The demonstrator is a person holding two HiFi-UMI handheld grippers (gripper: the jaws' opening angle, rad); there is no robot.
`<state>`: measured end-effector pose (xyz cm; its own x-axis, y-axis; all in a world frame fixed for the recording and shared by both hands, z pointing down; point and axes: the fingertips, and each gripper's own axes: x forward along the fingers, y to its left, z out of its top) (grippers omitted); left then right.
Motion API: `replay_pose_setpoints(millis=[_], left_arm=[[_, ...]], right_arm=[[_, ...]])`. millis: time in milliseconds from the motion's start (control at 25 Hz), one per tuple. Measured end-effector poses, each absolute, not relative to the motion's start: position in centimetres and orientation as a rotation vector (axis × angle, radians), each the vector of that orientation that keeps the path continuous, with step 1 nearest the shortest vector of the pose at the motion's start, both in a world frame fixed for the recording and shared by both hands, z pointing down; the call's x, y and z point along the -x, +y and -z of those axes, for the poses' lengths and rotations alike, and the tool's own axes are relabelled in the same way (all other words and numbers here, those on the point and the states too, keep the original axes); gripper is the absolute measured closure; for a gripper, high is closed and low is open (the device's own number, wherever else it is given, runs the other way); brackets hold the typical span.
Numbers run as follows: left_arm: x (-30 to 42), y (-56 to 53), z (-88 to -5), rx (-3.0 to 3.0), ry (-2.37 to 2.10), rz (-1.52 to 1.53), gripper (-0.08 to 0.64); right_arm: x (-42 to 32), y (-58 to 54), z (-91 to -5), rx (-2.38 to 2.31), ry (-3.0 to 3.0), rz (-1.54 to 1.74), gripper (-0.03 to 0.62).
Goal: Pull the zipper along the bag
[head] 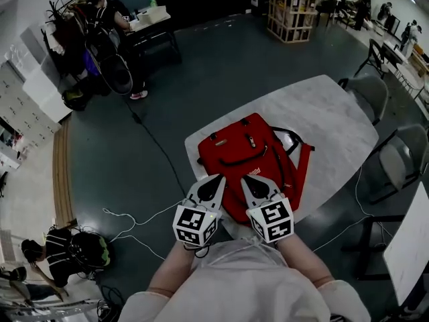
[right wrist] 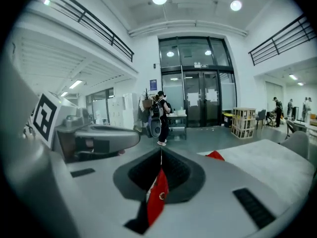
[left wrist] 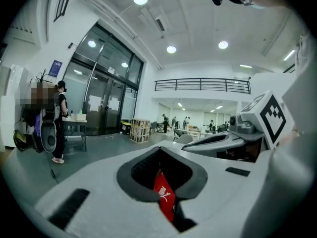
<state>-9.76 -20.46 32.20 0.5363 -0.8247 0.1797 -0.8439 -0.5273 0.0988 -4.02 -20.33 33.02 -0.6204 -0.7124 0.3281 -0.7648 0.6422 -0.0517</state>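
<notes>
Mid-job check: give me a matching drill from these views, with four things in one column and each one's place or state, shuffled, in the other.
Things:
1. left gripper
2. right gripper
3. red backpack
4. wooden crate

Places or states:
A. stands on the floor beyond the table
B. shut on a red tab with a round stud
C. lies on the pale table
D. shut on a red tab with a white logo

Pairs: 1-D, 2-B, 3-C, 4-A.
</notes>
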Motion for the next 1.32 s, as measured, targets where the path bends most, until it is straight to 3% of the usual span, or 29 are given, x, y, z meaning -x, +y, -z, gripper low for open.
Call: replay_pose_setpoints(millis=[1320], left_arm=[[9.4, -21.3, -30.7, -2.624, -1.469, -0.128, 0.540]], right_arm=[[4.3, -20.5, -31.3, -1.172, -2.722, -0.205, 0.566]])
